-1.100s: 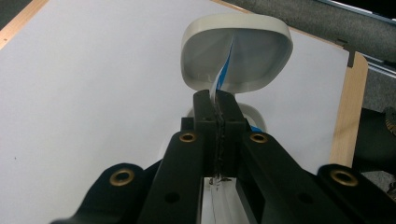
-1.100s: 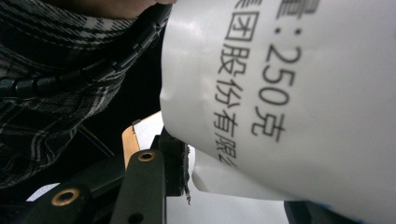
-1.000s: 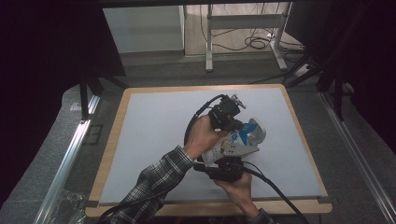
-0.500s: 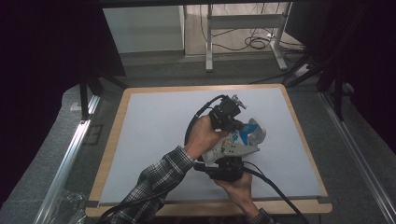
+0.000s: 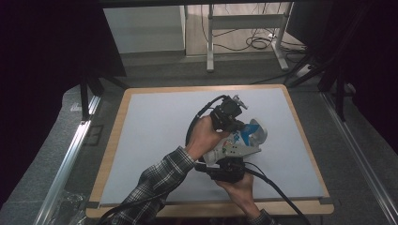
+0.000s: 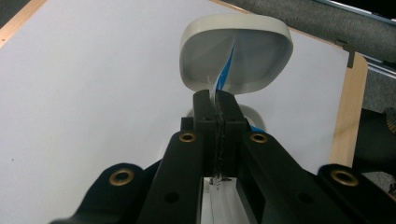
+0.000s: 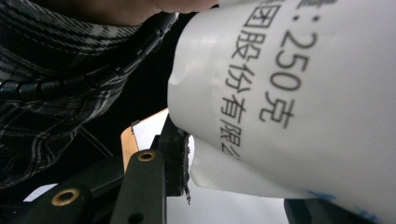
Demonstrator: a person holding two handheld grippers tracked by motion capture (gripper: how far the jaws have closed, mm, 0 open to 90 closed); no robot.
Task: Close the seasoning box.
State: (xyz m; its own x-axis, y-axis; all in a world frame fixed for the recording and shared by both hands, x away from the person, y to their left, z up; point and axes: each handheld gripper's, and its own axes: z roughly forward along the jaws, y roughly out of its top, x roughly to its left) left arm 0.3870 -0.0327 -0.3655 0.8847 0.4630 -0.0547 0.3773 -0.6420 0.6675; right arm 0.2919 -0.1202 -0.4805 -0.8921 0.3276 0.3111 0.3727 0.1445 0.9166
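— Nothing had shifted since the earlier frames: both hands kept their place and the bottle sat just as before.

— And the claws?

— Left gripper (image 6: 218,100) was pinched tight on a thin blue-and-white strip (image 6: 225,70), a tab or seal by the look of it, running toward the open flip lid (image 6: 261,44). Right gripper (image 7: 187,154) held partway closed around the body of the white bottle (image 5: 237,145), one pad pressed to its wall.

— Where was the bottle?

— Off the mat (image 5: 155,136), right of centre and toward the near edge, lying tilted between the two hands, lid end pointing to the far right.

— How would it handle?

— Light, I'd judge. Its wall looked thin and dented at the pad, so soft and likely slippery; squeeze too hard and it would buckle. Best held at mid-body, as it was. That strip seemed flimsy and apt to tear unless pulled straight.

— Anything unclear?

— Plenty. Right gripper's far pad was behind the bottle. Printing was cut off. Whether the strip was still stuck down, I couldn't tell.
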